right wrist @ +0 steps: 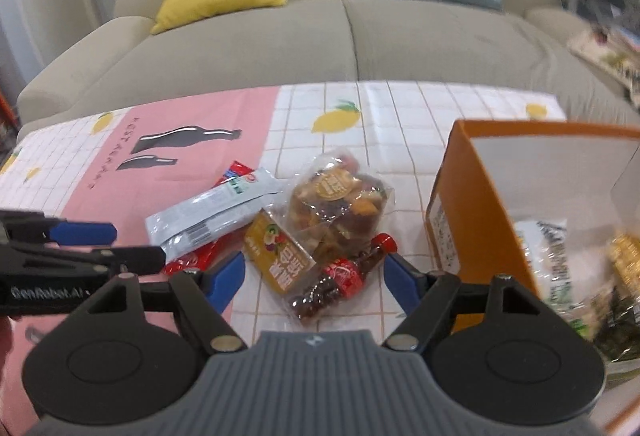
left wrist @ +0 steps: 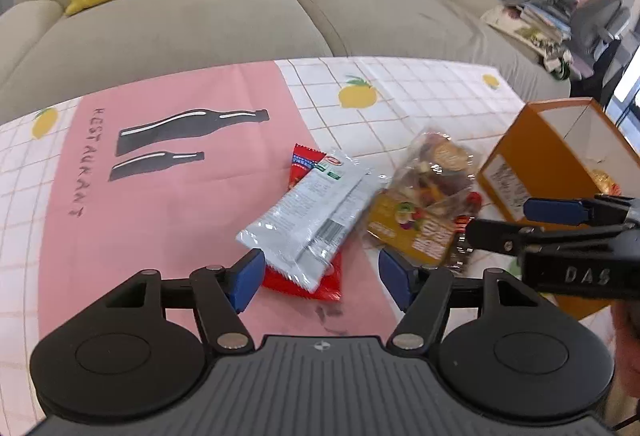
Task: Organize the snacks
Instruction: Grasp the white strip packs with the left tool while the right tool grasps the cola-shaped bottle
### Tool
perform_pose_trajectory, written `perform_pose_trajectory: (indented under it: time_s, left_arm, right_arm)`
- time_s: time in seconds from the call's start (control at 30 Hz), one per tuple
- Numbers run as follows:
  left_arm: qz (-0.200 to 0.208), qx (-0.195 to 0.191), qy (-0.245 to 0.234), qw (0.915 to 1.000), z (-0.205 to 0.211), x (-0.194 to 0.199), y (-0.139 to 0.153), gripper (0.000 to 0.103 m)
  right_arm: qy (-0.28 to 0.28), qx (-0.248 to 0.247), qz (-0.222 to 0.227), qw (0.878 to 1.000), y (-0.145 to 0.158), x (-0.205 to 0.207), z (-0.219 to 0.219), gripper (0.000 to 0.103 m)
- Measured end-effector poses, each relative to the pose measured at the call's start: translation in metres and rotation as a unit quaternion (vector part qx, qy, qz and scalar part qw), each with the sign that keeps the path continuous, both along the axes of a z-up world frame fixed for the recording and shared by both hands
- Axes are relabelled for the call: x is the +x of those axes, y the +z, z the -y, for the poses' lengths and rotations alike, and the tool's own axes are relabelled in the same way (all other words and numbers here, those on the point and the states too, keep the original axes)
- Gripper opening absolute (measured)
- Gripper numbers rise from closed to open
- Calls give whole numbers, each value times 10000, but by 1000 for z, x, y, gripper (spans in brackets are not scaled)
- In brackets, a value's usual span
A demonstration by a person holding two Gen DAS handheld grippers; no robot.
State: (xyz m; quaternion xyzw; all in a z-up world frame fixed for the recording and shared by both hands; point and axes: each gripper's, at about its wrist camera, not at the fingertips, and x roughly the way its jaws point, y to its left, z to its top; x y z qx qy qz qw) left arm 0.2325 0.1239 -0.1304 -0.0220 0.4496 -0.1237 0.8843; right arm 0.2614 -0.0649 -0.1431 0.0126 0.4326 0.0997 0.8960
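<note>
Orange cardboard box (right wrist: 472, 212), top open, stands at the right end of the table (left wrist: 432, 92), already holding several packets. Left gripper (left wrist: 320, 272): jaws wide apart, holding nothing, around the near end of a white packet (left wrist: 308, 212) lying on a red packet (left wrist: 320, 286). Right gripper (right wrist: 314, 278): jaws equally wide, empty, straddling a clear bag of mixed snacks (right wrist: 336, 204) and a small cola-bottle candy pack (right wrist: 340, 276). Bare cloth lies toward the sofa (right wrist: 320, 36).
</note>
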Motion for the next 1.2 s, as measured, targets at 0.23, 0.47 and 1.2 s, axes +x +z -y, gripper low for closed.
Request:
perform_pose_trajectory:
  time_s: [0.23, 0.47, 1.2]
  left_arm:
    - [44, 455, -541, 9975, 8, 29, -15, 84]
    - [-224, 602, -724, 9953, 15, 53, -32, 84]
    - [-669, 193, 347, 9970, 31, -40, -37, 55]
  right_arm:
    - [-435, 20, -561, 9975, -25, 25, 2, 76]
    - [-517, 18, -775, 9956, -43, 35, 2, 73]
    - [291, -120, -906, 9954, -54, -29, 1, 32]
